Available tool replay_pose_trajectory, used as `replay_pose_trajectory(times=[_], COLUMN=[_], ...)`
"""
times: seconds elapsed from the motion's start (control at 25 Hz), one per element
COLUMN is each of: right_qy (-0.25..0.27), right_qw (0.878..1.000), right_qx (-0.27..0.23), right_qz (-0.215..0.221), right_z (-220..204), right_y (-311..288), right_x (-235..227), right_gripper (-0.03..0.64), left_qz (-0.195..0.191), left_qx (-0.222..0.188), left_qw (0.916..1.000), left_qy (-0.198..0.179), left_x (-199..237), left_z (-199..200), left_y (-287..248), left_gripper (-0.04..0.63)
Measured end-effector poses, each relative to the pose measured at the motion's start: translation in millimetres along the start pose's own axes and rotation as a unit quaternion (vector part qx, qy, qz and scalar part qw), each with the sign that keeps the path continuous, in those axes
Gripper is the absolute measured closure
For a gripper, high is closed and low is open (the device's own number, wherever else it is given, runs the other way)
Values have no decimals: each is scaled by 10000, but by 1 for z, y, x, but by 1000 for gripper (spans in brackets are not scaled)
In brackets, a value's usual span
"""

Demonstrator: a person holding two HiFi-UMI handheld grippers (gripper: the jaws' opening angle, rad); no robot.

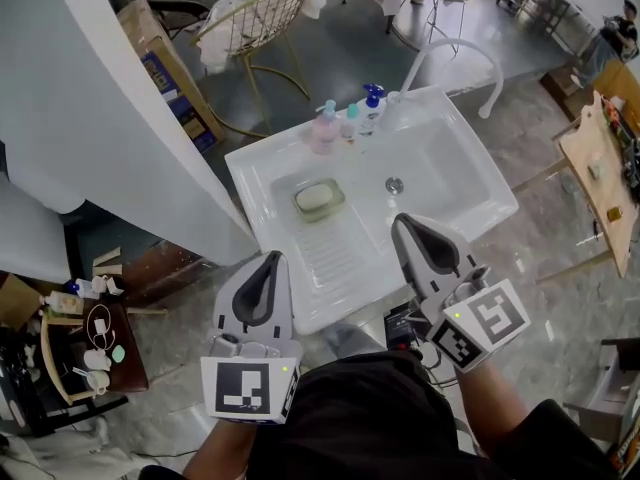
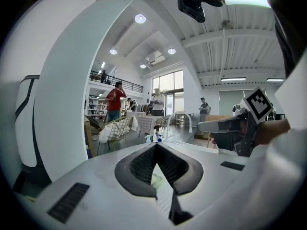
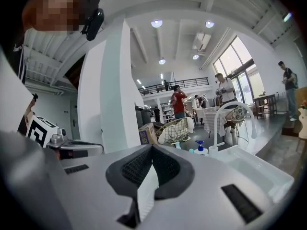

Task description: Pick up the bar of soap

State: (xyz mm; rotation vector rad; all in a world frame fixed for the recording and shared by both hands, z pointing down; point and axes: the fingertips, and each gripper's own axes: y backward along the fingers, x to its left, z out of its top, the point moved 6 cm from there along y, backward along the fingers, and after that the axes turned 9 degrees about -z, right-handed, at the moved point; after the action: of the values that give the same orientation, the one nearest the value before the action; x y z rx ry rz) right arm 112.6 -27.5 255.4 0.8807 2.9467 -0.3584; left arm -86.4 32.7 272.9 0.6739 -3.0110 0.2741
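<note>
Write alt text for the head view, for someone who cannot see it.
A pale bar of soap sits in a green dish inside a white sink, seen from above. The left tongs and right tongs, both shut and empty, hover near its front edge.

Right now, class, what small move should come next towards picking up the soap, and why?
Probably open the left gripper: its jaws are together with nothing between them, and the bar of soap lies in its dish ahead, untouched.
</note>
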Motion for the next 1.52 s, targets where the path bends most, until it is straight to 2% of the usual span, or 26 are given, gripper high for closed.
replay_pose_trajectory(times=[0.88,1.16,1.52], right_qy=[-194,-212,25], right_qw=[9982,9963,9915], right_qx=[434,600,1056], right_qz=[355,577,756], right_z=[-4,-10,-25], right_y=[-87,-110,-142], right_x=[-72,-90,-80], right_gripper=[612,612,611], left_qz=[103,197,253], left_qx=[594,855,951], left_qw=[9982,9961,9951], left_qy=[-24,-13,113], left_x=[26,31,56], left_z=[2,-5,-12], left_y=[-102,-119,-121], left_gripper=[592,592,592])
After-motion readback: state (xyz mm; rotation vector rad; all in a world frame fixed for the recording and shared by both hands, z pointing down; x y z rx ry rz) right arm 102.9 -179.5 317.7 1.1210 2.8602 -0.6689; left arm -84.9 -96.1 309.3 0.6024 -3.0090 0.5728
